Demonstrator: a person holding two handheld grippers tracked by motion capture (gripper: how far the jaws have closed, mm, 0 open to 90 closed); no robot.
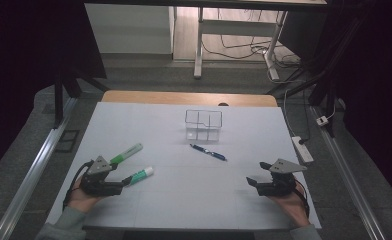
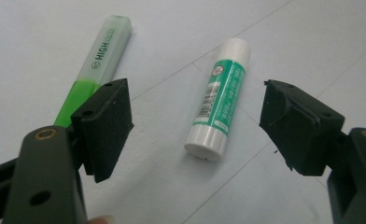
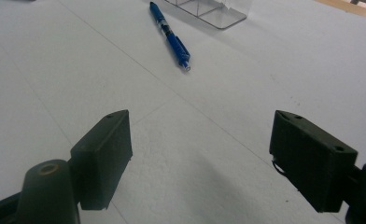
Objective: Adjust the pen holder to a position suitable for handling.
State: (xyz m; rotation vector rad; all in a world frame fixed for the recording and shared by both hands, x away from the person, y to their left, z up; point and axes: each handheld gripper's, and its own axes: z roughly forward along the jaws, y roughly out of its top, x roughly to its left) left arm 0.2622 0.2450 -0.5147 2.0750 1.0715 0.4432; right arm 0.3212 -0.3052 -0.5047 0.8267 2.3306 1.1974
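Note:
A green highlighter [image 1: 126, 152] [image 2: 99, 63] and a white-and-green glue stick [image 1: 141, 174] [image 2: 219, 100] lie on the white table at the left. My left gripper [image 1: 120, 181] [image 2: 197, 126] is open, its jaws spread to either side of the glue stick without touching it. A blue pen [image 1: 208, 152] [image 3: 170, 36] lies near the middle. Behind the pen stands a clear divided holder [image 1: 203, 124] [image 3: 209, 10]. My right gripper [image 1: 252, 181] [image 3: 200, 161] is open over bare table at the right, well short of the pen.
The white table cover [image 1: 184, 200] ends at a wooden edge [image 1: 189, 97] at the far side. A power strip [image 1: 302, 149] lies on the floor to the right. Desk legs and cables stand beyond the table.

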